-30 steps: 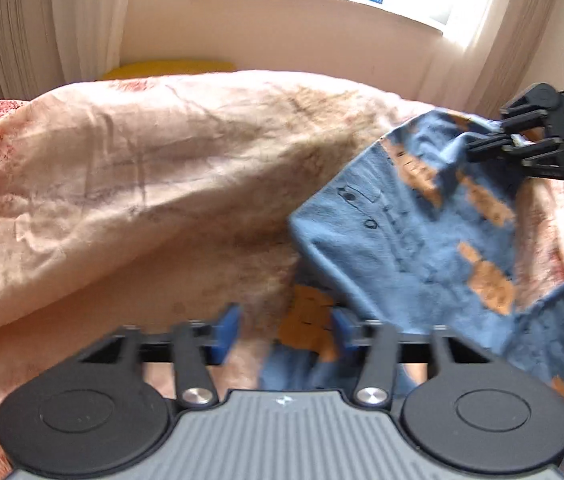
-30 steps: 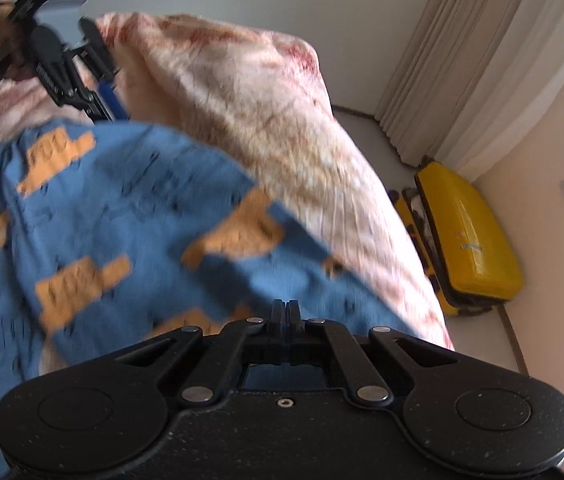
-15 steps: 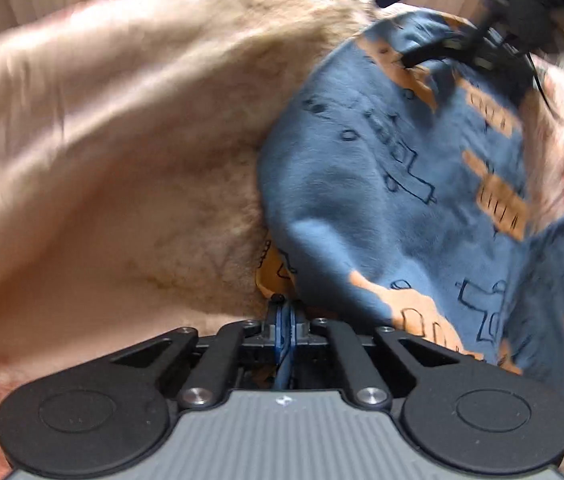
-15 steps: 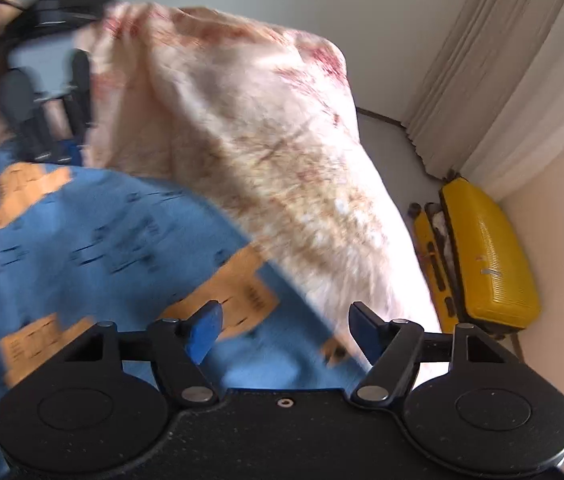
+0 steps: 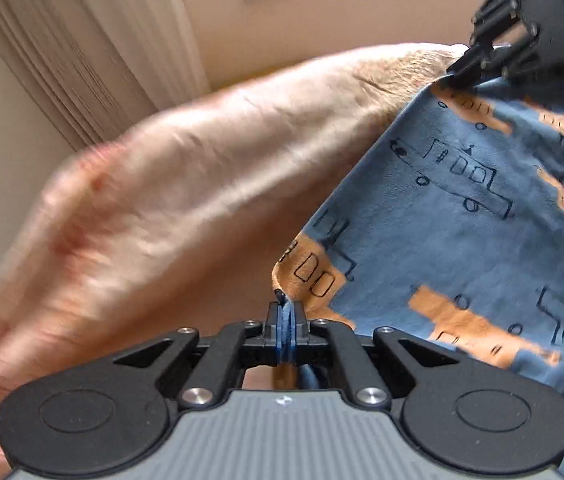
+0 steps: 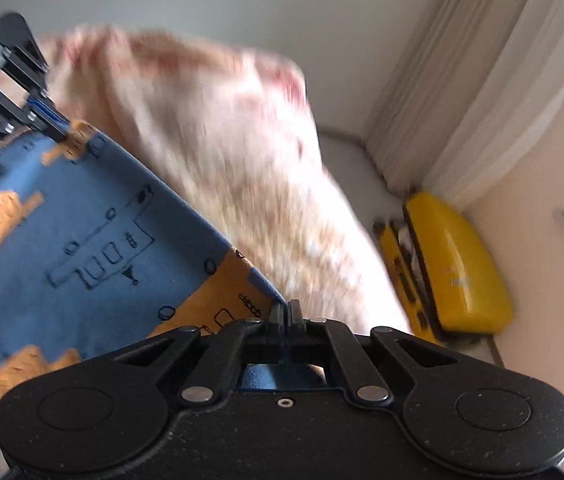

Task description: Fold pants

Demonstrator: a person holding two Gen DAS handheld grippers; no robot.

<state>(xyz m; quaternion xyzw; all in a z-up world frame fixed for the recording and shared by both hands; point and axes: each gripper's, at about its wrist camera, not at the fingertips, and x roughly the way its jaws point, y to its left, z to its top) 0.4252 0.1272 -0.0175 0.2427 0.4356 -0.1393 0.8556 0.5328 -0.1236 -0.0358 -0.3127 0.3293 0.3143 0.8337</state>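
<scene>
The pants (image 5: 462, 216) are blue with orange patches and black line drawings, spread over a pinkish bed cover (image 5: 186, 184). My left gripper (image 5: 287, 312) pinches an orange corner of them; its jaws are easing open slightly, with cloth still pressed between the pads. My right gripper (image 6: 287, 312) grips another corner of the pants (image 6: 82, 216); its jaws are closing, with fabric between them. Each gripper shows in the other's view: the right gripper (image 5: 456, 74) at the upper right, the left gripper (image 6: 54, 128) at the upper left. The pants' edge runs taut between them.
The bed cover (image 6: 218, 152) fills the middle of both views. A yellow suitcase (image 6: 458, 264) lies on the floor by the curtains (image 6: 482, 80) at the right. More curtain (image 5: 82, 60) and a window sill stand behind the bed.
My left gripper closed on the pants' corner. My right gripper opened, shifted along the edge and closed on it again. The edge now stretches between the two grippers.
</scene>
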